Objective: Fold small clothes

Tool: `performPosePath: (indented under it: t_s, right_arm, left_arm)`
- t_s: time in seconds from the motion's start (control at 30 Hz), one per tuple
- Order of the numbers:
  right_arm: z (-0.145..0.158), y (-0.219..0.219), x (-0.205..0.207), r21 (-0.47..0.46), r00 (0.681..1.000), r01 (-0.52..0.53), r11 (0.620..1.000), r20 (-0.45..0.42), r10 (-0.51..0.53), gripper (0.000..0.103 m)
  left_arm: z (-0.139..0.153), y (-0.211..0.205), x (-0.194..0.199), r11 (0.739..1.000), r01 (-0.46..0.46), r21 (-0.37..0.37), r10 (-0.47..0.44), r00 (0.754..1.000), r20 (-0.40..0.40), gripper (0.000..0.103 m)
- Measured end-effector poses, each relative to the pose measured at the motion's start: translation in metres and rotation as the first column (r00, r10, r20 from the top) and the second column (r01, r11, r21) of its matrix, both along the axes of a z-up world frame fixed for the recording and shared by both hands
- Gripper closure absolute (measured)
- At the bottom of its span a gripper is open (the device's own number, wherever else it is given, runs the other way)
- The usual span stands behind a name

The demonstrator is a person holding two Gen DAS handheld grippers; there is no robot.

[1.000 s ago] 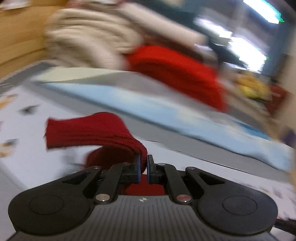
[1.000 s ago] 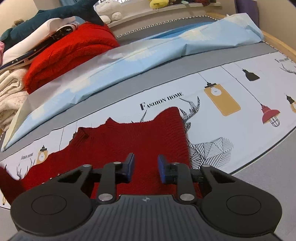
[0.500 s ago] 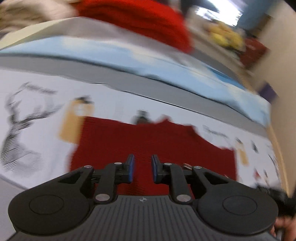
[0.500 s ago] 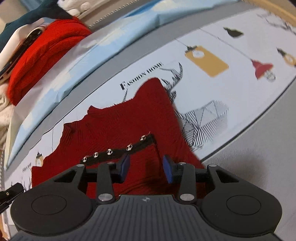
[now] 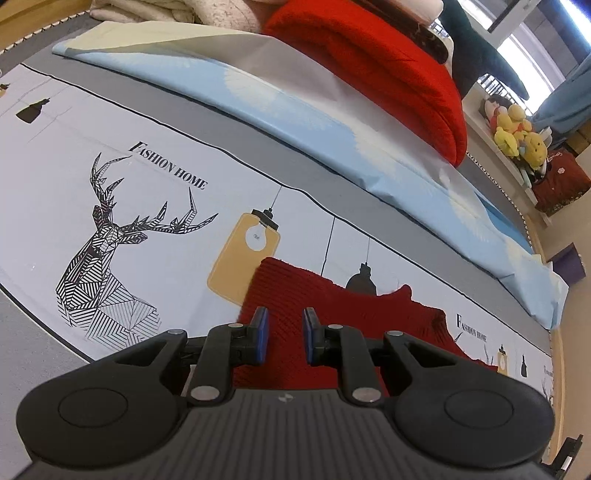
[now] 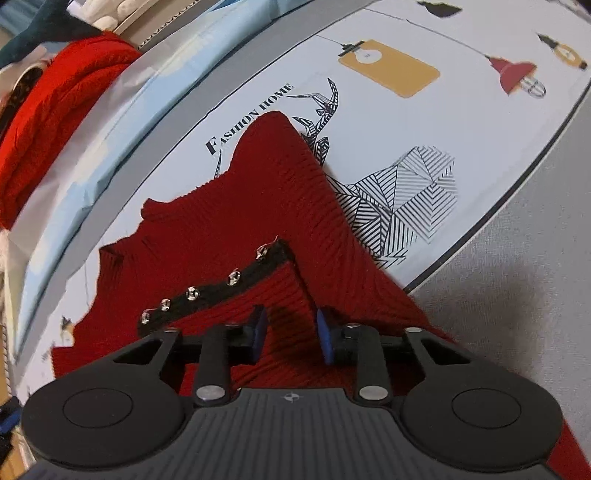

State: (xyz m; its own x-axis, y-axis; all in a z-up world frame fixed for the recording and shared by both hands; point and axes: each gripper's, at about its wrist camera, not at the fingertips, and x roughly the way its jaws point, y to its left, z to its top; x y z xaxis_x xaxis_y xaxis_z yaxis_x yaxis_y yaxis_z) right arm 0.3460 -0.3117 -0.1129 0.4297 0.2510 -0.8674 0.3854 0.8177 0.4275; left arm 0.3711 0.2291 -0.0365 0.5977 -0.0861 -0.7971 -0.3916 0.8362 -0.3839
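A dark red ribbed knit garment lies flat on the printed bedsheet. My left gripper hangs over its left part, blue pads a little apart, with nothing pinched between them. In the right wrist view the same garment has a folded-in flap edged with a black studded trim. My right gripper is low over that flap near the trim's corner. Its jaws are closing, with red knit showing in the gap and the pads not pressing on it.
A light blue folded sheet runs along the far side, with a bright red sweater and cream knits stacked behind it. Plush toys sit on a ledge at the right. A grey border frames the print.
My left gripper, earlier shut on a lifted strip of red knit, has let go and now stands open over the flat garment. The right gripper has sunk closer; the studded flap now lies folded in.
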Motion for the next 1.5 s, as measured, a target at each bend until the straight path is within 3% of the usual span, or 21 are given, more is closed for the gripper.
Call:
performPosePath:
  t_s: [0.13,0.33,0.4,0.43,0.53,0.63,0.7,0.83,0.9,1.07,1.17,1.23,1.27,1.33,1.4,1.5]
  right_arm:
    - [-0.001,0.0,-0.002,-0.044,1.0,-0.006,0.999,-0.013,0.005,0.085]
    - [-0.004,0.01,0.001,-0.082,0.998,-0.059,0.995,-0.014,0.058,0.08]
    - [-0.002,0.012,0.001,-0.088,0.997,-0.079,0.993,-0.002,0.079,0.086]
    - [0.001,0.012,0.001,-0.086,0.996,-0.089,0.992,0.018,0.091,0.102]
    - [0.029,0.014,-0.002,-0.104,0.979,-0.11,0.988,0.16,0.126,0.102]
    - [0.077,0.017,-0.013,-0.147,0.894,-0.138,0.979,0.407,0.187,0.102]
    - [0.09,0.012,-0.018,-0.188,0.87,-0.122,0.975,0.452,0.196,0.102]
    - [0.067,-0.015,-0.014,-0.18,0.948,-0.04,0.983,0.304,0.094,0.102]
    - [0.055,-0.023,-0.014,-0.206,0.968,-0.005,0.978,0.244,0.056,0.102]
    - [0.06,-0.017,-0.016,-0.274,0.952,-0.011,0.962,0.29,0.094,0.102]
    - [0.077,-0.004,-0.022,-0.342,0.912,-0.004,0.94,0.385,0.144,0.102]
    - [0.082,-0.003,-0.025,-0.331,0.893,-0.021,0.943,0.417,0.167,0.102]
    - [0.078,-0.005,-0.02,-0.293,0.905,-0.061,0.954,0.388,0.177,0.101]
    - [0.053,-0.005,-0.003,-0.215,0.956,-0.181,0.96,0.189,0.223,0.1]
    - [0.037,-0.011,-0.005,-0.25,0.985,-0.118,0.961,0.096,0.146,0.092]
    - [0.045,-0.014,-0.008,-0.241,0.975,-0.094,0.966,0.173,0.138,0.092]
  left_arm:
    - [-0.002,-0.001,0.0,1.0,0.008,-0.001,-0.008,1.0,0.0,0.083]
    - [-0.006,-0.004,0.001,1.0,0.027,0.0,-0.027,1.0,-0.007,0.083]
    - [-0.007,-0.005,0.002,1.0,0.029,0.001,-0.029,1.0,-0.011,0.083]
    - [-0.008,-0.006,0.002,1.0,0.03,0.0,-0.03,0.999,-0.011,0.083]
    - [-0.008,-0.009,0.003,0.999,0.038,0.003,-0.037,0.999,-0.008,0.083]
    - [-0.008,-0.012,0.004,0.999,0.048,0.007,-0.048,0.999,-0.007,0.083]
    - [-0.01,-0.013,0.004,0.998,0.054,0.011,-0.054,0.998,-0.011,0.083]
    - [-0.014,-0.015,0.005,0.998,0.061,0.015,-0.061,0.998,-0.023,0.083]
    - [-0.016,-0.015,0.006,0.998,0.063,0.011,-0.063,0.998,-0.028,0.083]
    - [-0.022,-0.017,0.009,0.997,0.076,0.007,-0.076,0.996,-0.041,0.083]
    - [-0.025,-0.018,0.01,0.996,0.09,0.003,-0.09,0.995,-0.048,0.083]
    - [-0.028,-0.017,0.011,0.996,0.091,0.004,-0.091,0.994,-0.055,0.083]
    - [-0.031,-0.016,0.012,0.996,0.087,0.006,-0.087,0.994,-0.062,0.083]
    - [-0.035,-0.015,0.013,0.997,0.08,0.007,-0.08,0.994,-0.075,0.082]
    - [-0.039,-0.014,0.014,0.997,0.073,0.005,-0.073,0.994,-0.087,0.08]
    - [-0.043,-0.016,0.015,0.996,0.085,-0.015,-0.086,0.992,-0.091,0.08]
